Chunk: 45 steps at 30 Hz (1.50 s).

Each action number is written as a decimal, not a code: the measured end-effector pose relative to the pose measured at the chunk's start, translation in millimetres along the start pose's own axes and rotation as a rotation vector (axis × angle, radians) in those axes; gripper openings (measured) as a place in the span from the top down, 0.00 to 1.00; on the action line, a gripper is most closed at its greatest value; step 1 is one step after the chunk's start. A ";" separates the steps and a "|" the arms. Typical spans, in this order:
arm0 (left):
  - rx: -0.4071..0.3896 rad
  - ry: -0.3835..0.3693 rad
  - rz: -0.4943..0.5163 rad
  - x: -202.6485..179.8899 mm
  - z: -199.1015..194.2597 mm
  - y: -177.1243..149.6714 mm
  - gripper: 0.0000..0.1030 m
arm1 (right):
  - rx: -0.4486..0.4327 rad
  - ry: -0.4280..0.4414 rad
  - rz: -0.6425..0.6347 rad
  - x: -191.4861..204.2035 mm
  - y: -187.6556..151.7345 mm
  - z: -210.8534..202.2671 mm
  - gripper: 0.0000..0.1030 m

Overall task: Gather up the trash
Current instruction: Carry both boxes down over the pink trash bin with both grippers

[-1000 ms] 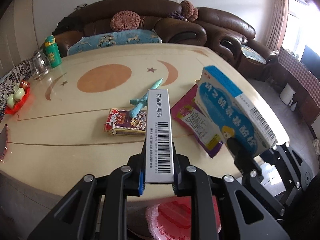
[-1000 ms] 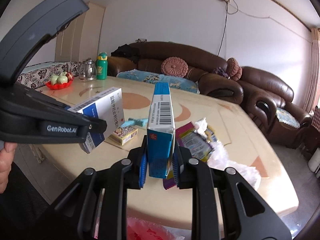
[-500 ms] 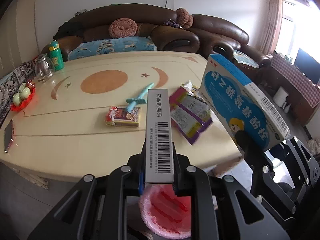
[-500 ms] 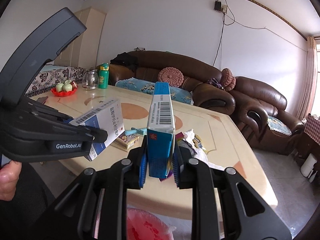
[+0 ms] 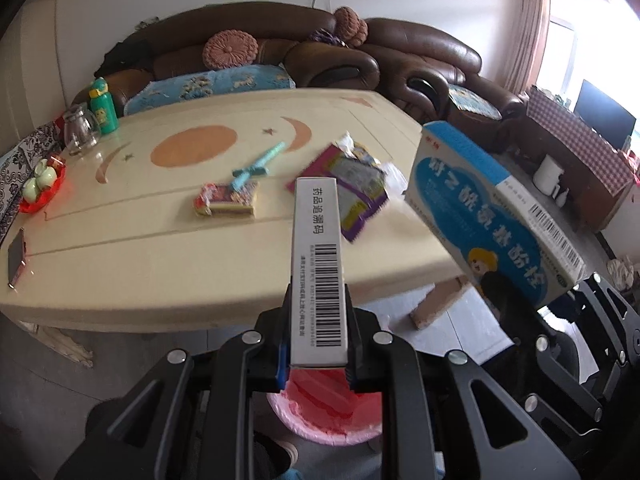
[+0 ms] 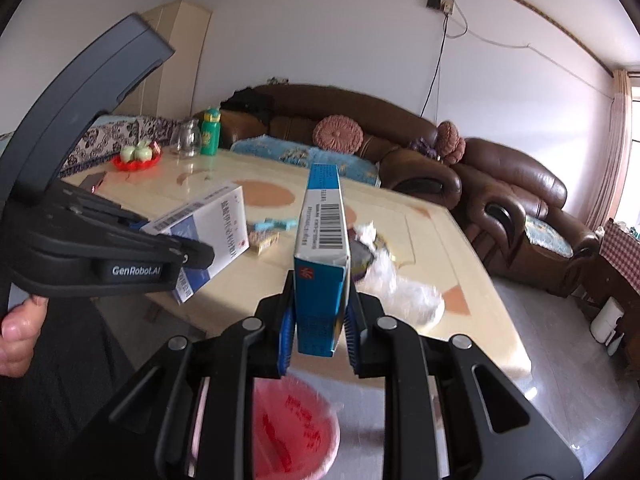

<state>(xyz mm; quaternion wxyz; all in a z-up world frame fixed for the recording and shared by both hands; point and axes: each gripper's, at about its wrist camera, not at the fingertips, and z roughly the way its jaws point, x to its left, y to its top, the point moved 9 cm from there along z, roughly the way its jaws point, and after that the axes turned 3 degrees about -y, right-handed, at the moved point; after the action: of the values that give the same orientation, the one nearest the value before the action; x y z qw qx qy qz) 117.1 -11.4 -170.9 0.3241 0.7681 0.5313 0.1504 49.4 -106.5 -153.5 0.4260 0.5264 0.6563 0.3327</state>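
Observation:
My left gripper (image 5: 316, 340) is shut on a narrow white medicine box (image 5: 318, 264) with a barcode, held off the table's near edge. Below it stands a bin lined with a pink bag (image 5: 324, 408). My right gripper (image 6: 318, 328) is shut on a blue medicine box (image 6: 322, 256), which also shows in the left wrist view as the blue medicine box (image 5: 492, 216) at the right. The pink-lined bin (image 6: 292, 428) sits under the right gripper too. The white box (image 6: 204, 228) and the left gripper (image 6: 192, 256) appear at the left of the right wrist view.
On the cream table (image 5: 120, 248) lie a purple wrapper (image 5: 348, 188), a small colourful packet (image 5: 226, 200), a teal toy (image 5: 258, 164), a phone (image 5: 16, 256), a red fruit dish (image 5: 38, 188), a glass jar (image 5: 80, 132) and a green bottle (image 5: 102, 104). Brown sofas (image 5: 320, 56) stand behind. A hand (image 6: 16, 336) grips the left tool.
Both grippers have drawn back from the table with their boxes, so the table looks farther away. The pink-lined bin has come into fuller view beneath the fingers.

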 end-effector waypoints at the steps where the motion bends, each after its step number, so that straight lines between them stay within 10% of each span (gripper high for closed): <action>1: 0.007 -0.003 0.002 -2.0 1.6 -4.3 0.81 | 0.016 0.003 -0.003 0.8 -6.5 -1.4 0.79; 45: 0.459 -0.027 -0.108 16.6 191.5 -145.7 0.81 | 0.644 0.136 0.059 43.4 -217.0 131.2 0.79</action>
<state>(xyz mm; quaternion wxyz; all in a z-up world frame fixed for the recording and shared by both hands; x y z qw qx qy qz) 129.1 -28.2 -411.2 0.1558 0.7940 0.5876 -0.0020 76.7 -114.5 -409.1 0.1834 0.6293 0.7392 0.1547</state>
